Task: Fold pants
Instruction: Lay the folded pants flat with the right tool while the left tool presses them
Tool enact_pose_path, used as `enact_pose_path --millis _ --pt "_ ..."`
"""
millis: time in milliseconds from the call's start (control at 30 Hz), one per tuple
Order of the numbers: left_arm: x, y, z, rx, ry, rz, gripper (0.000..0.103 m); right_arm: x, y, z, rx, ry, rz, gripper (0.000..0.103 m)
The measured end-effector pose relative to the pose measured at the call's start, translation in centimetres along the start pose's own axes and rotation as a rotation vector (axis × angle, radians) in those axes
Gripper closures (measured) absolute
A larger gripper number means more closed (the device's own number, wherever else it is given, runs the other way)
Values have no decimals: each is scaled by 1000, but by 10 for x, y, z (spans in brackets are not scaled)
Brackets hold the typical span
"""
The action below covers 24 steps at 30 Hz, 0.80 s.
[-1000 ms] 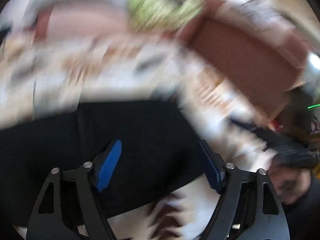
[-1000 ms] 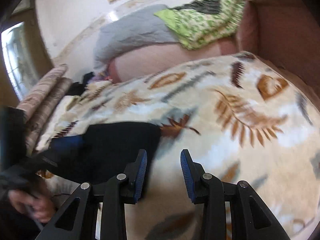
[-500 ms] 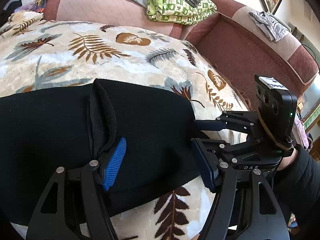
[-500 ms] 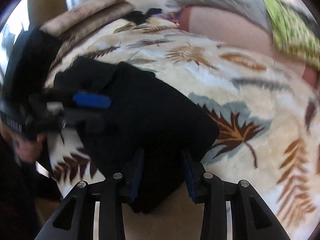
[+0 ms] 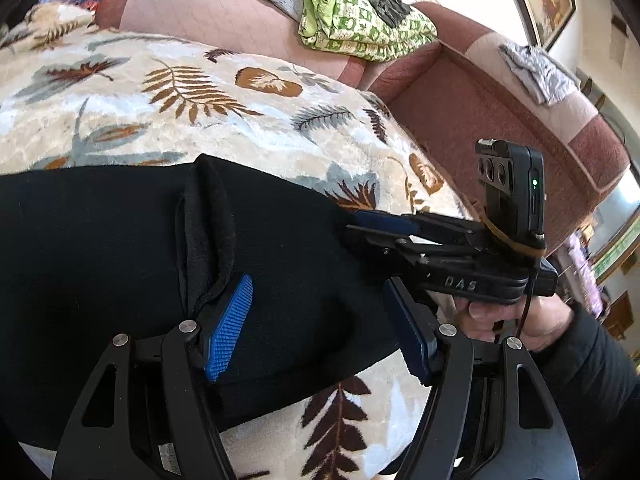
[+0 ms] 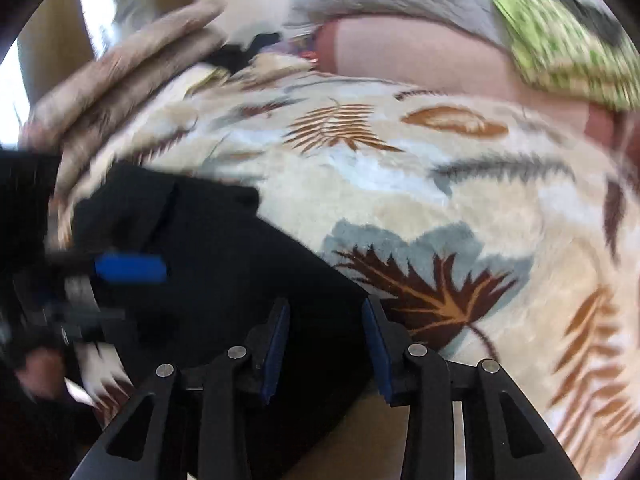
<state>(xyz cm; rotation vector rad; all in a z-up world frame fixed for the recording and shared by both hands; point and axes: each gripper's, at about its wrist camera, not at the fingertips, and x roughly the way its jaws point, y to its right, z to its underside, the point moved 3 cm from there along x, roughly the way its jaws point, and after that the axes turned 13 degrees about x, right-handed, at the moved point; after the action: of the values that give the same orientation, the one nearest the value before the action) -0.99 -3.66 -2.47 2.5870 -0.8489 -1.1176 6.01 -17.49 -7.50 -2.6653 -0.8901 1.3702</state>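
Black pants [image 5: 120, 264] lie folded on a leaf-print blanket [image 5: 192, 112]. My left gripper [image 5: 320, 328] is open just above the pants' near edge, beside a raised fold in the cloth. My right gripper [image 6: 324, 340] is open with its fingers over the pants' right corner [image 6: 224, 280]. It shows in the left wrist view [image 5: 384, 224] at the pants' right edge. The left gripper shows blurred at the left of the right wrist view [image 6: 128, 268].
A pink-brown sofa [image 5: 480, 120] wraps around the back and right. A green patterned cloth [image 5: 360, 20] and a grey cloth [image 5: 532, 72] lie on it. Rolled beige bedding [image 6: 112, 80] lies far left.
The right gripper swung left from over the blanket to the pants' right corner. The left gripper settled over the pants' near edge and stayed open.
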Motion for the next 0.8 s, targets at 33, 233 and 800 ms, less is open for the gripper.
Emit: enact_pose_path --millis 33,233,800 --pt "-1 -3 0 -23 9 17 35 -1 2 -2 32 -7 -12 66" --pt "-26 -6 -36 -81 130 100 35 -19 -14 3 -9 59 64 67" --pt "22 -38 -35 -50 -6 -67 45 -39 -34 53 -72 26 13 66"
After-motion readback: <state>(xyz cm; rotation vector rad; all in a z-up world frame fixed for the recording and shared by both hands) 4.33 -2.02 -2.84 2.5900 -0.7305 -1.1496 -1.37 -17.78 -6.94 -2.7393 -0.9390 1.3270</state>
